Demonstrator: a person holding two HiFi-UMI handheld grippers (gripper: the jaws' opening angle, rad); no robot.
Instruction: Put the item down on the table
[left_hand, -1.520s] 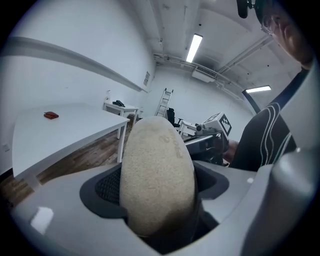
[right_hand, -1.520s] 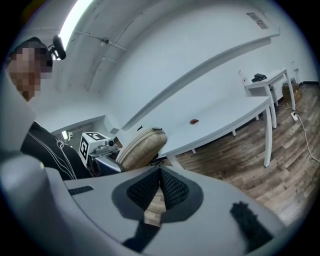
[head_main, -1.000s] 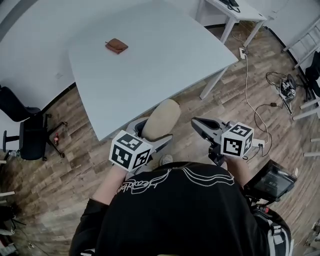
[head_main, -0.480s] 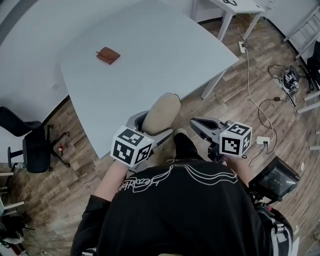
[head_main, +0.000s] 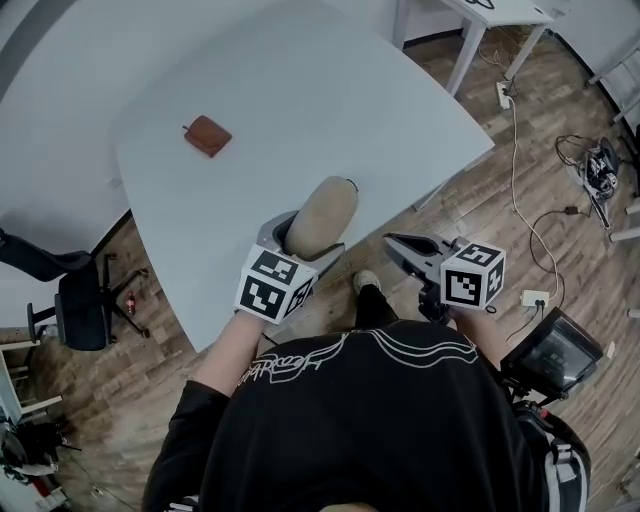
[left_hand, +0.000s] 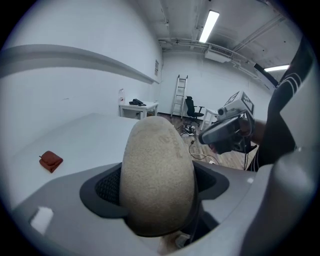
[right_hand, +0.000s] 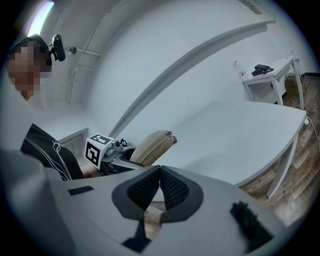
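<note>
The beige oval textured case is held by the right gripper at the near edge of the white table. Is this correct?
No. The left gripper holds the beige oval textured case at the near edge of the white table; the left gripper view shows it between those jaws.

The beige oblong fabric pouch (head_main: 322, 212) sat between the left gripper (head_main: 305, 238) jaws over the big white table (head_main: 380, 110)'s near edge, a small brown leather wallet (head_main: 207, 136) lay farther back on its left, and the right gripper (head_main: 393, 244) hung alongside over the wooden floor (head_main: 520, 200).
</note>
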